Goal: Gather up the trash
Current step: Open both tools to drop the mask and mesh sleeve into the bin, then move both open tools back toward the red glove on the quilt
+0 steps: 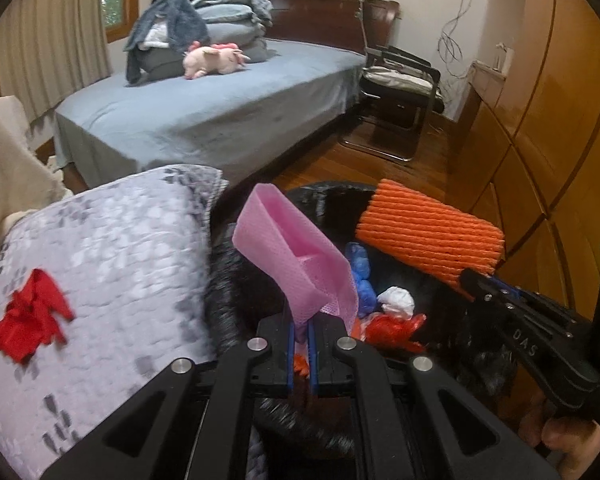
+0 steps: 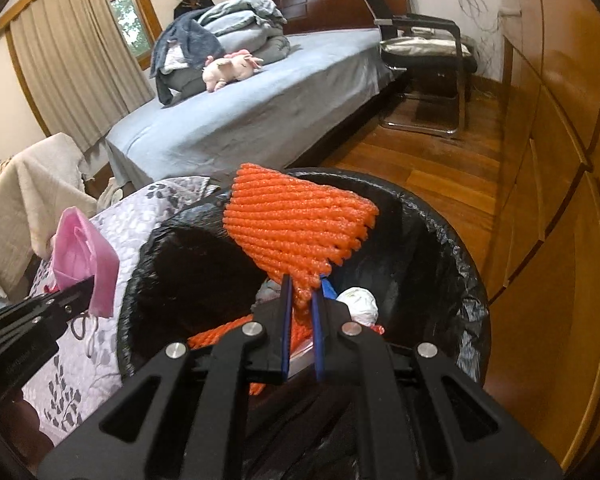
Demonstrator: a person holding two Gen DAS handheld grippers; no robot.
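My left gripper [image 1: 302, 322] is shut on a pink foam mesh sleeve [image 1: 292, 252], which sticks up over the near-left rim of the black-lined trash bin [image 1: 324, 194]. My right gripper [image 2: 302, 294] is shut on an orange foam net [image 2: 296, 228] held above the bin's opening [image 2: 440, 240]. Each view shows the other gripper: the right one [image 1: 474, 282] with the orange net [image 1: 428, 236], the left one [image 2: 86, 286] with the pink sleeve [image 2: 84, 256]. Inside the bin lie a blue bag [image 1: 362, 280], a white wad [image 1: 398, 300] and a red bag [image 1: 392, 330].
A red crumpled scrap [image 1: 30, 314] lies on the grey patterned quilt [image 1: 120, 260] left of the bin. Behind stand a bed [image 1: 220, 108] with folded blankets and a pink plush toy, a black chair [image 1: 404, 92], and wooden cabinets [image 1: 540, 120] on the right.
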